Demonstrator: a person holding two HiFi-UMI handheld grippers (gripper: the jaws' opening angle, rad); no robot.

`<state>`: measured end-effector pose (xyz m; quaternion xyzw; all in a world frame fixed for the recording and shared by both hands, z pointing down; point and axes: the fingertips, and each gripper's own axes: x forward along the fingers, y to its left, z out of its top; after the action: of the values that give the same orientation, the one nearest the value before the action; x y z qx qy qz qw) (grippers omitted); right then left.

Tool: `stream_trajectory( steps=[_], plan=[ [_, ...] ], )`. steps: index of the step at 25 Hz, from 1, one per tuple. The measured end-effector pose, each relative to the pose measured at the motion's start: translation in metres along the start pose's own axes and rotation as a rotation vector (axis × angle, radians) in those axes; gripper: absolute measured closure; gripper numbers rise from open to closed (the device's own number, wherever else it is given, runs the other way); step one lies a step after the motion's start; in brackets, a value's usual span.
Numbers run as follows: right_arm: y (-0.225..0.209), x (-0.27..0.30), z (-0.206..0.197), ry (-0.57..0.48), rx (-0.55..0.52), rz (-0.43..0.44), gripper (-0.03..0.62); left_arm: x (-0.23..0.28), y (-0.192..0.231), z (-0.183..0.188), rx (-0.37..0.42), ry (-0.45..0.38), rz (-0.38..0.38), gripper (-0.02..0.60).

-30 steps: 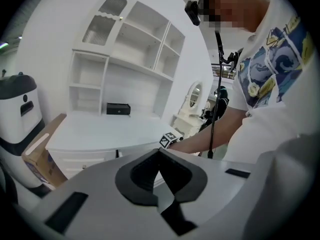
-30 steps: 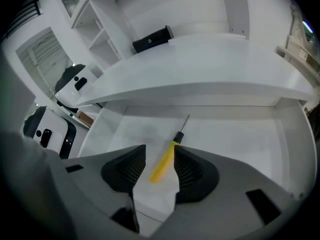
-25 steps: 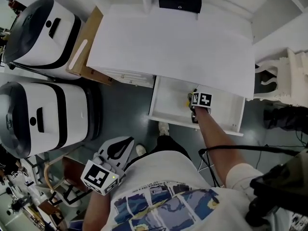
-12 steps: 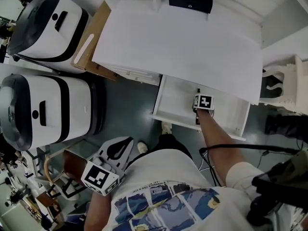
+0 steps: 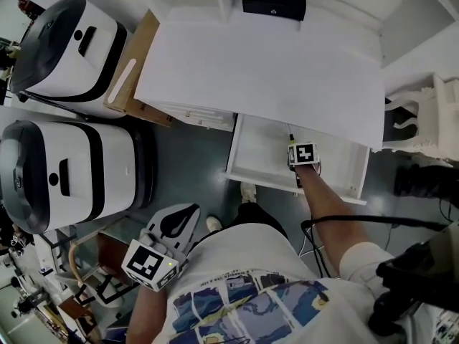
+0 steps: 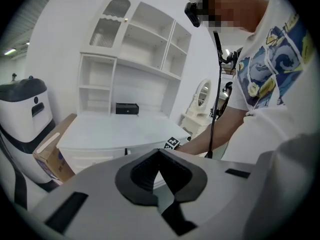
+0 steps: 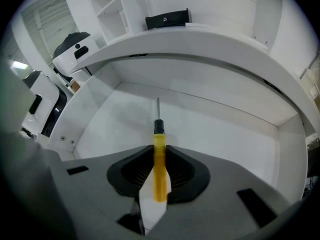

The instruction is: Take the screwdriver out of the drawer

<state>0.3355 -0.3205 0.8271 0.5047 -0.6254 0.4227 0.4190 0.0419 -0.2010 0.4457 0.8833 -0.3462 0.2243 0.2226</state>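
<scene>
The screwdriver [image 7: 159,184] is lying in the open drawer [image 7: 100,129], its yellow handle at lower centre of the right gripper view. The right hand-held gripper [image 7: 159,154] is closing its jaws onto that handle. It wants a firm squeeze, then a straight lift clear of the drawer walls. The left hand-held gripper [image 6: 159,156] is hanging closed and empty. One screwdriver, one drawer, two grippers.

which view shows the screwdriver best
The right gripper view: the screwdriver lies with its yellow handle between the closing jaws of the right gripper, its shaft pointing deeper into the drawer. The head view shows only a thin sliver of it beside that gripper's marker cube. The left gripper view does not show it.
</scene>
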Motion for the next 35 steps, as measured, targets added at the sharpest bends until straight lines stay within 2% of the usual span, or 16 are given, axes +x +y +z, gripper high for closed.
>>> stream_trajectory(
  steps=[7, 18, 28, 35],
  plan=[
    [0.018, -0.02, -0.001, -0.019, -0.084, 0.051, 0.5, -0.005, -0.005, -0.004, 0.025, -0.023, -0.042, 0.568],
    [0.042, -0.082, 0.003, -0.091, -0.24, 0.026, 0.501, -0.045, -0.004, -0.013, 0.029, -0.095, -0.082, 0.568],
    [0.086, -0.14, 0.002, -0.185, -0.228, 0.045, 0.5, -0.104, 0.003, -0.039, 0.024, -0.164, -0.084, 0.568],
    [0.136, -0.187, -0.014, -0.246, -0.22, 0.102, 0.5, -0.144, -0.001, -0.063, 0.018, -0.19, -0.094, 0.568]
  ],
)
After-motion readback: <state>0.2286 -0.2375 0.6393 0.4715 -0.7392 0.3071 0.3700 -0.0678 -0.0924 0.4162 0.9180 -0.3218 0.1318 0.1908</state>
